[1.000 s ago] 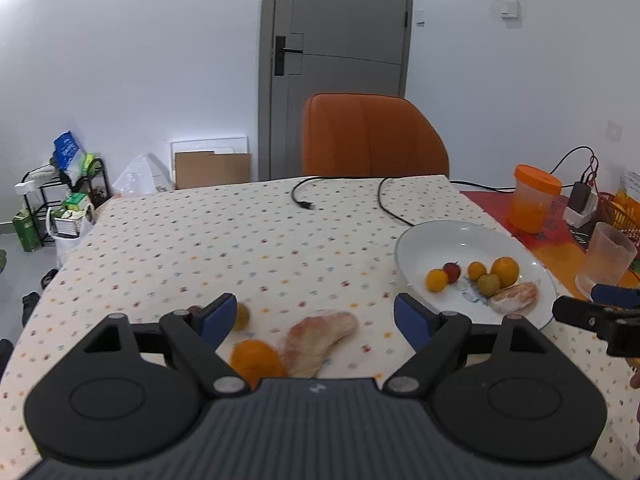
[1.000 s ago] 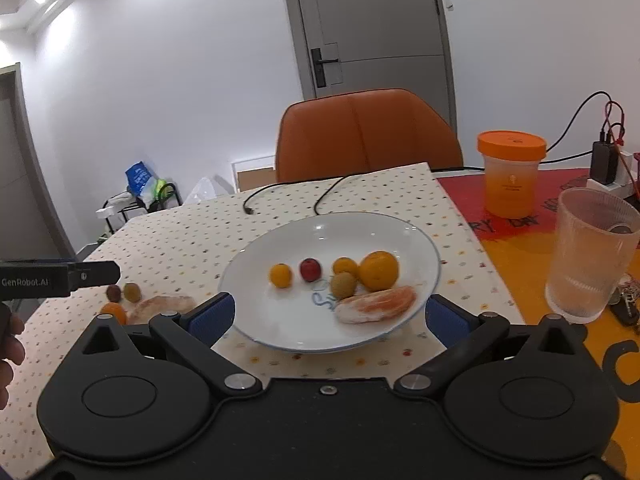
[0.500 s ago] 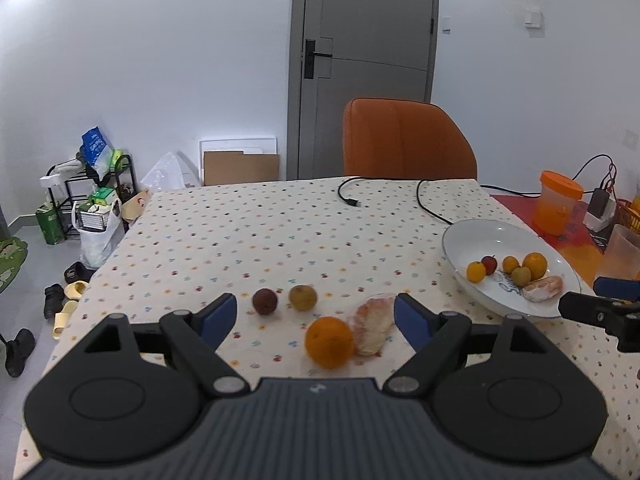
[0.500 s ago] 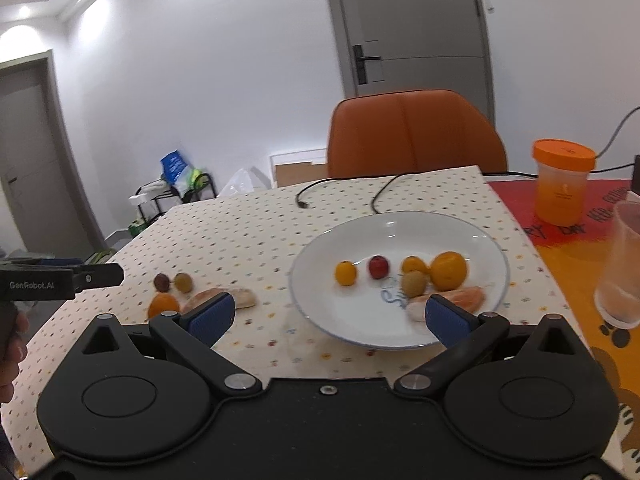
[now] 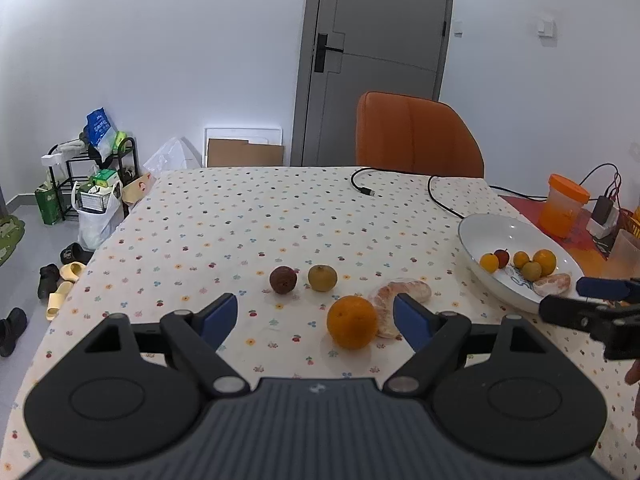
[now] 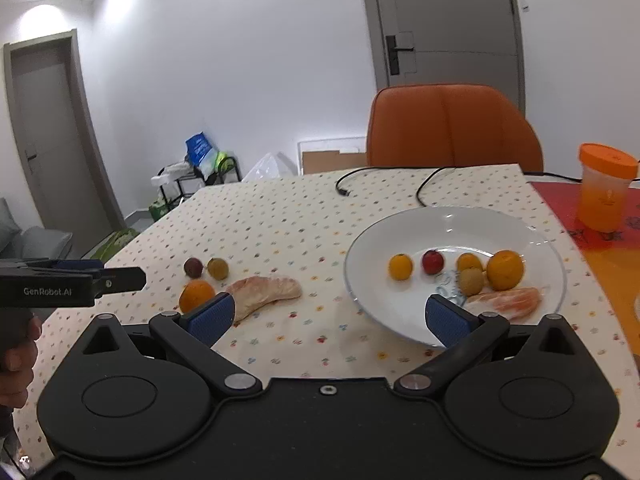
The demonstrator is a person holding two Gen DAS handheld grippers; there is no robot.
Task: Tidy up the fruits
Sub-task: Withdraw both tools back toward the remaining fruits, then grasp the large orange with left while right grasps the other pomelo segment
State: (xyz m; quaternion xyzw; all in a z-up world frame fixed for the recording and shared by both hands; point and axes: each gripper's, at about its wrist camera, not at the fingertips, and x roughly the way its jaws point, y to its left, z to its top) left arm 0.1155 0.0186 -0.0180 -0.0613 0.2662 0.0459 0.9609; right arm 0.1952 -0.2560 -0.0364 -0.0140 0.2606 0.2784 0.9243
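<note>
Now, left gripper spread wide, holding nothing — dark fruit, green fruit and orange on the cloth, peeled segment beside it. Right gripper also wide, empty; its view shows that segment lying lengthwise left-to-right, pointing toward the plate.

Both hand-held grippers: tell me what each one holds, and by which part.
Nothing is held. The left hand-held gripper is open above the tablecloth near the orange; the right hand-held gripper is open beside the plate, empty.
</note>
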